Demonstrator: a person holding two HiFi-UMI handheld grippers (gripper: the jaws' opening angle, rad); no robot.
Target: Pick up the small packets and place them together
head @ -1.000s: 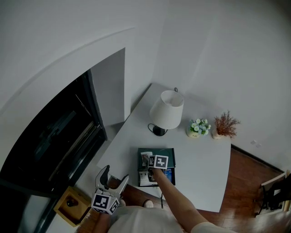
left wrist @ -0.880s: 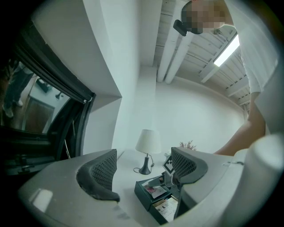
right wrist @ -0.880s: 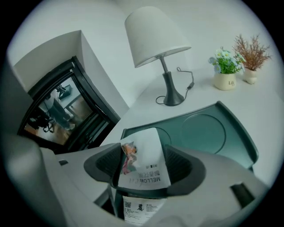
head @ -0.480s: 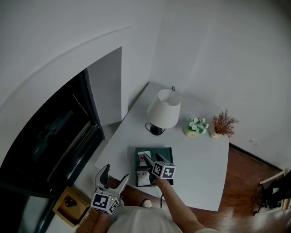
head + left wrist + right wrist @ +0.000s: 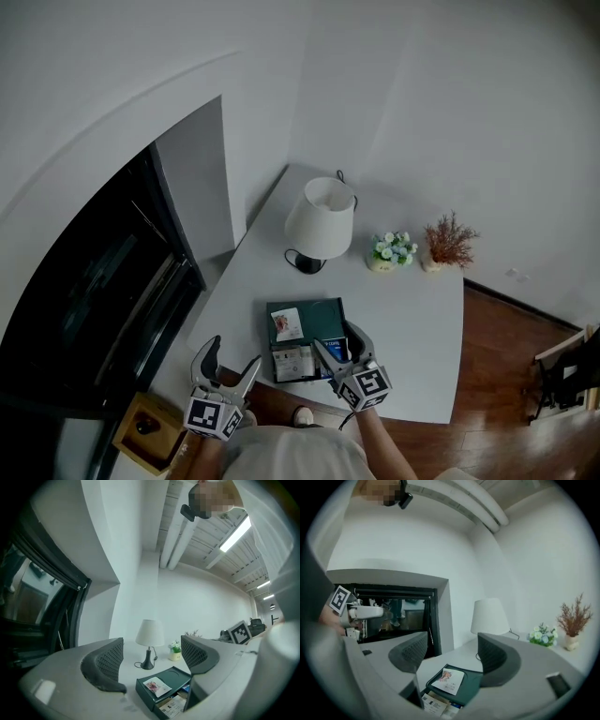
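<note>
1. While I hover my right claw over the near edge of the tabletop, its jaws are wide apart and closing, with nothing between them.
2. My left claw hangs off the tabletop's near left corner, spread and empty.
3. One small packet lies on top of the dark green box, toward its left side.
4. More packets sit in the box's open lower compartment, just left of my right claw.
5. A lamp, a flower pot and a dried sprig stand at the far side.
</note>
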